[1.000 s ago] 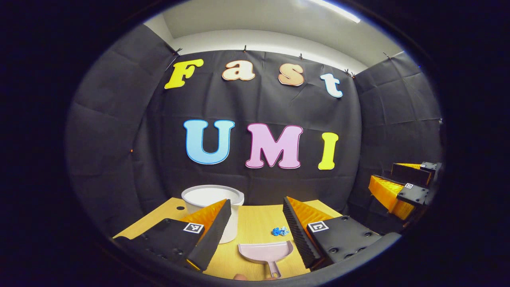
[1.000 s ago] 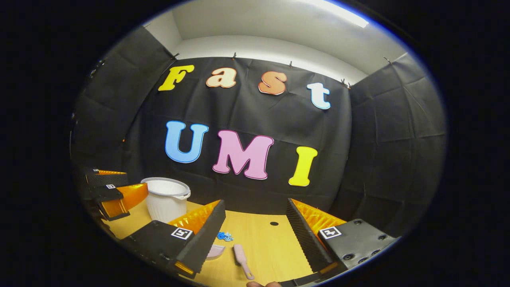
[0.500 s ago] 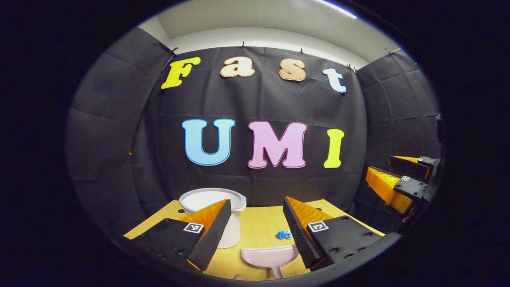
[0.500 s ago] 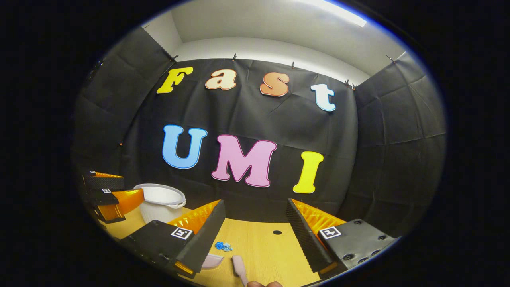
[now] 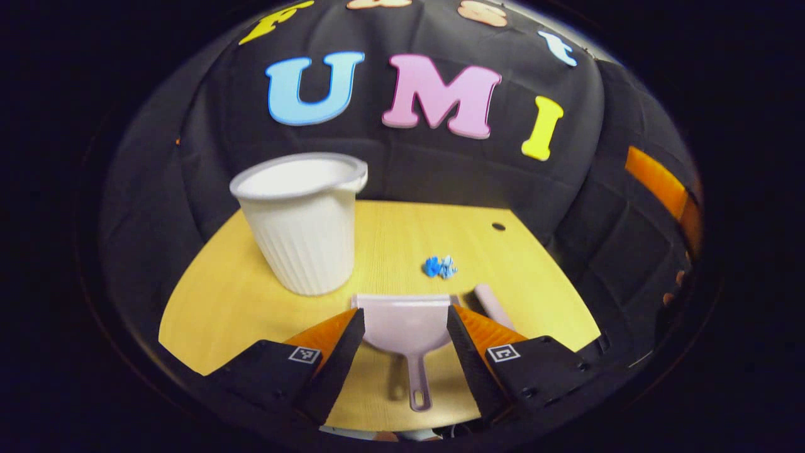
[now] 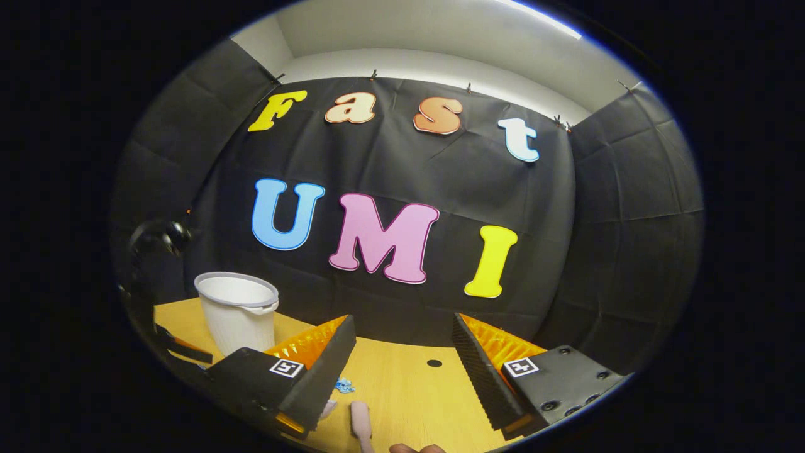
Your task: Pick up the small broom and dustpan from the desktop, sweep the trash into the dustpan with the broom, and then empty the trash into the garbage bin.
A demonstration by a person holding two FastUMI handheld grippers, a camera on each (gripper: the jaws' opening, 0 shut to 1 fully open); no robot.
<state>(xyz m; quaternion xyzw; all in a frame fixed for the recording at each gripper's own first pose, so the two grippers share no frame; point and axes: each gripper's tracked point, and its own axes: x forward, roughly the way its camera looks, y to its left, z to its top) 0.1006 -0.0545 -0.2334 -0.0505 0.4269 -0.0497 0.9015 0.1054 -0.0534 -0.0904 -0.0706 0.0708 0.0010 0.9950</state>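
Clearly, in the left gripper view the left tongs [image 5: 402, 318] stand wide and empty over the dustpan [image 5: 407, 319], which lies flat on the tabletop [image 5: 214, 302] with its thin handle toward 6 o'clock; it looks like light, stiff, smooth plastic, so that handle is probably the place to pinch. Trash [image 5: 439, 267] sits at 12 o'clock of it, the garbage bin [image 5: 302, 226] at 10. In the right gripper view the right tongs [image 6: 402, 352] are wide and empty, the small broom [image 6: 360, 420] low at 6 o'clock.
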